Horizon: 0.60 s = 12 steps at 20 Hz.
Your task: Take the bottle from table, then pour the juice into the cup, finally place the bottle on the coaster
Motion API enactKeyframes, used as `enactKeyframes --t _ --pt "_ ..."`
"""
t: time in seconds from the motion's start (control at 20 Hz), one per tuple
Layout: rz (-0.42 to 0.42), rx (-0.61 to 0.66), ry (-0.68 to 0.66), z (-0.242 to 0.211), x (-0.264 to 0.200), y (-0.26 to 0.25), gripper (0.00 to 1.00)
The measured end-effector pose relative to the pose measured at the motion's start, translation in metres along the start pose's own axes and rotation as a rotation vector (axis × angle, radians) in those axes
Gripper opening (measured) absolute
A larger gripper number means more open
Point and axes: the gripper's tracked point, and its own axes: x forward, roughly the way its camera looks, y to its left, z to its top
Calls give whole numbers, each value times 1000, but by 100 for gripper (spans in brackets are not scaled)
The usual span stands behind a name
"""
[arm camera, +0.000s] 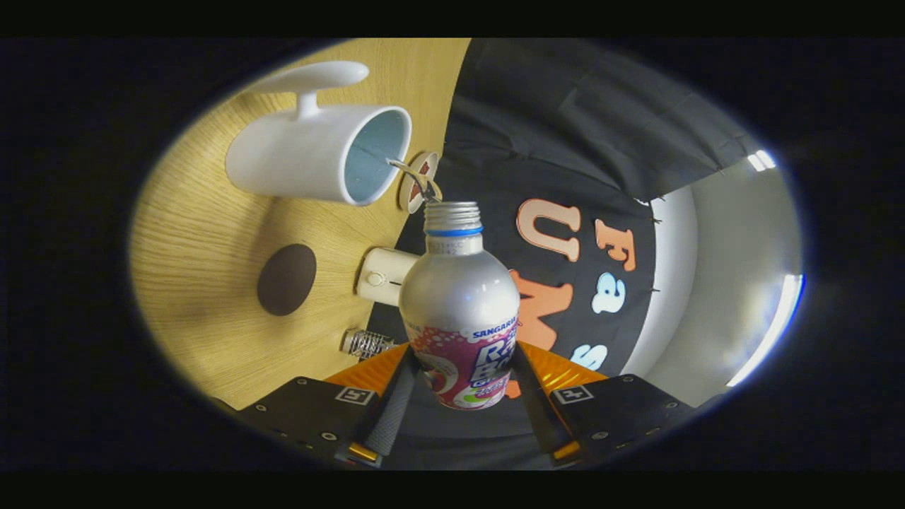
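Bottle [459, 311] is pinched between both fingers [463, 396], tilted, open neck aimed at the white cup [318, 152] just beyond. A thin stream [413, 177] is seen entering the cup. Dark coaster [286, 279] lies on the worktop [205, 233] beside the cup.

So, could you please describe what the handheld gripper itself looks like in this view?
The gripper has two flat black plates at its base, each dotted with small screws and carrying a square black-and-white tag. Glossy orange housing sits behind the fingers. Two narrow fingers run forward from the plates, one with a textured, woven-looking face. Small brass-coloured fittings sit at the finger roots. No cables or sleeve are visible.
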Motion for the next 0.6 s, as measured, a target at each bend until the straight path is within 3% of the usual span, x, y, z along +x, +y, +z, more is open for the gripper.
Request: enactKeyframes --t 0.6 --pt "-7 -58 -17 2 1 -6 76"
